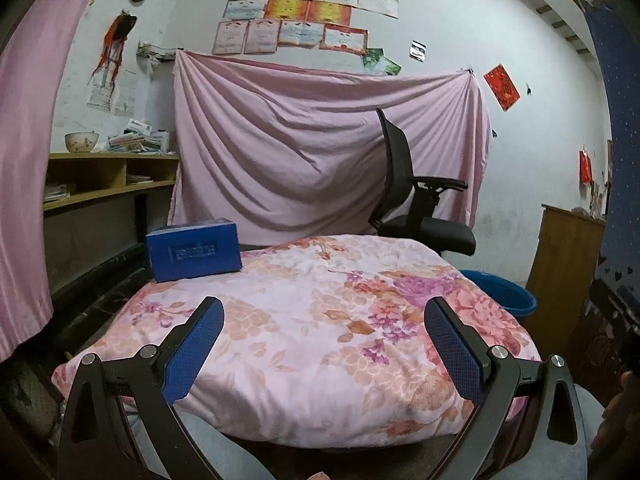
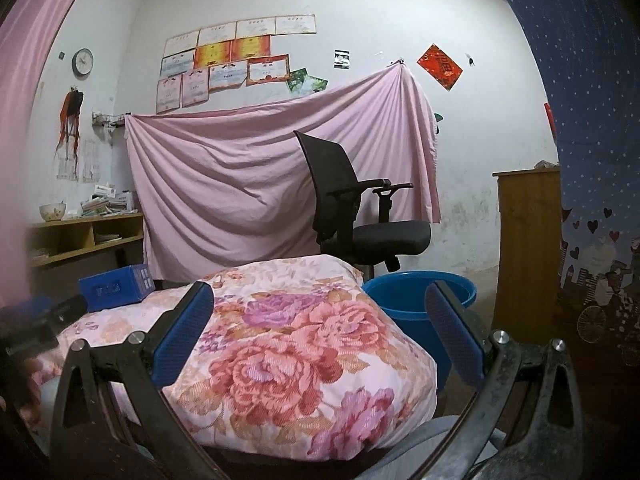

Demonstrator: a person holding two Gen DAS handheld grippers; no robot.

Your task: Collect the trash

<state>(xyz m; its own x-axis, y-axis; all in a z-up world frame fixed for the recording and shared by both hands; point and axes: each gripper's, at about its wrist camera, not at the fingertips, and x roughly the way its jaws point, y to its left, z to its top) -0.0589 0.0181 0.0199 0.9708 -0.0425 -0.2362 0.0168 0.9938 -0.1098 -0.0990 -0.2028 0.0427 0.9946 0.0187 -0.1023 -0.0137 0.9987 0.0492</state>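
Note:
A blue cardboard box (image 1: 194,249) lies on the far left corner of a floral quilt (image 1: 312,320); the right wrist view shows the same blue box (image 2: 116,288) at the left, on the quilt (image 2: 304,344). A blue plastic bucket (image 2: 420,300) stands on the floor right of the quilt, and its rim (image 1: 506,290) shows in the left wrist view. My left gripper (image 1: 324,312) is open over the quilt's near part, nothing between its blue pads. My right gripper (image 2: 320,300) is open too, held over the quilt's right side, empty.
A black office chair (image 2: 352,208) stands behind the quilt before a hanging pink sheet (image 1: 320,140). A wooden shelf (image 1: 108,176) with papers and a bowl is at the left. A wooden cabinet (image 2: 524,248) stands at the right. The other gripper (image 2: 36,324) shows blurred at the left edge.

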